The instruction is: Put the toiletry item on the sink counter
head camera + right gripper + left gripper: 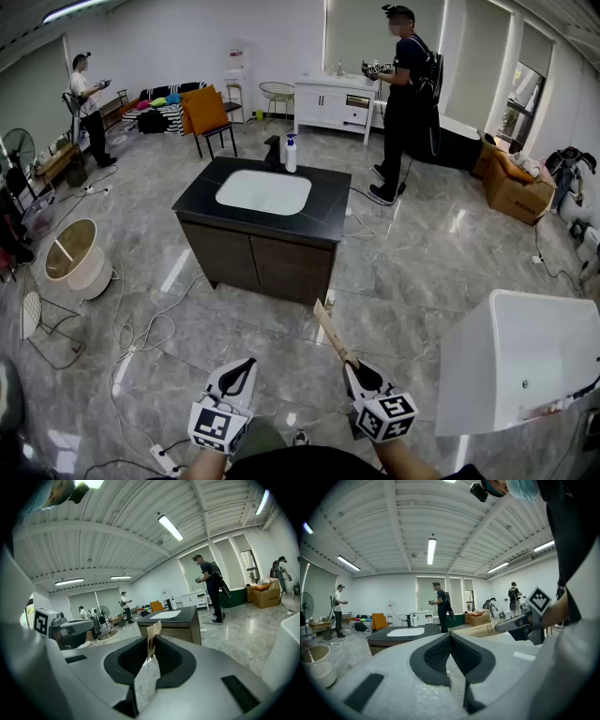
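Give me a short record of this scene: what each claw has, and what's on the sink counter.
Left claw: shut, empty
Right claw: shut on a long brown paper packet
Sink counter: ahead of both claws, black top, white basin
On counter: dark tap and white bottle at the far edge
Status: packet not yet on counter

Bright, even indoor light falls from ceiling tube lamps (431,550) and tall windows (375,37); the polished floor (422,272) shows pale glare streaks and only soft shadows. Wide-angle distortion bends straight lines toward dark, vignetted corners, and in both gripper views the nearest foreground is blurred while the room beyond is sharp
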`<control>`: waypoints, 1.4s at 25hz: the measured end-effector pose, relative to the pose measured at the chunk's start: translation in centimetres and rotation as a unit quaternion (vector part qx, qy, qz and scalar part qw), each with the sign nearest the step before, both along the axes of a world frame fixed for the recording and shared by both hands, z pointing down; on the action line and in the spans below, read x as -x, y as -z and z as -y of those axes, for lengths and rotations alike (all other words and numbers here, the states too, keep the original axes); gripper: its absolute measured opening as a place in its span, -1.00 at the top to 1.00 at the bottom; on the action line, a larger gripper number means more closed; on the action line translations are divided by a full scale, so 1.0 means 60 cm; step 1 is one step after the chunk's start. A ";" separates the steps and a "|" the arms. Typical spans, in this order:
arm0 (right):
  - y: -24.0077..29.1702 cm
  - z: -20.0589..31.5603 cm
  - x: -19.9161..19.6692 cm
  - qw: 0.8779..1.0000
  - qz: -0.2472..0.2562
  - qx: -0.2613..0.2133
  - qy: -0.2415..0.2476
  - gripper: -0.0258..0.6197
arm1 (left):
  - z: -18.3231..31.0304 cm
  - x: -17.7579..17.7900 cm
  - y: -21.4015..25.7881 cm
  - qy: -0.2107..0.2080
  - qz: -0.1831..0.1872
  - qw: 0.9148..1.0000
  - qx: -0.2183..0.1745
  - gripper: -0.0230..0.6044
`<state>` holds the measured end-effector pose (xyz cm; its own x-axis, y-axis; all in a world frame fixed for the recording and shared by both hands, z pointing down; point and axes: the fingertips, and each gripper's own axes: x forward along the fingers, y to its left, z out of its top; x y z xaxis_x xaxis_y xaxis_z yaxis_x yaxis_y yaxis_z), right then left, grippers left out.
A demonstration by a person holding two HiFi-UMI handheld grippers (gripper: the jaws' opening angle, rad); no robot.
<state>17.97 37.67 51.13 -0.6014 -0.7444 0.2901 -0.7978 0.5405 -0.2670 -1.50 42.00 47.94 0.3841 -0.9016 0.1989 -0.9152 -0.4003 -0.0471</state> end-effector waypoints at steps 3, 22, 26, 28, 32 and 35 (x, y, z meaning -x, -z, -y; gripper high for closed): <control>0.011 0.017 -0.005 1.000 0.018 -0.005 -0.007 0.77 | 0.012 -0.003 -0.001 -0.004 0.002 1.000 0.003 0.90; 0.029 0.247 0.056 0.997 0.060 0.002 -0.042 0.77 | 0.274 0.078 -0.026 -0.040 -0.033 0.999 0.010 0.90; 0.029 0.313 0.094 0.997 0.060 0.004 -0.057 0.77 | 0.358 0.096 -0.024 -0.067 -0.033 0.997 0.027 0.90; 0.026 0.347 0.112 0.996 0.060 0.007 -0.066 0.77 | 0.402 0.103 -0.020 -0.084 -0.032 0.996 0.022 0.90; 0.021 0.410 0.143 0.995 0.056 0.008 -0.086 0.77 | 0.479 0.124 -0.016 -0.115 -0.031 0.993 0.010 0.90; 0.021 0.452 0.159 0.993 0.054 0.004 -0.105 0.77 | 0.526 0.145 -0.016 -0.126 -0.033 0.991 0.012 0.90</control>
<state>8.42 10.55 49.90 -0.4609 -0.8549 0.2382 -0.8592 0.3626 -0.3610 -10.22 10.41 48.89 0.6096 -0.7705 0.1863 -0.7867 -0.6170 0.0223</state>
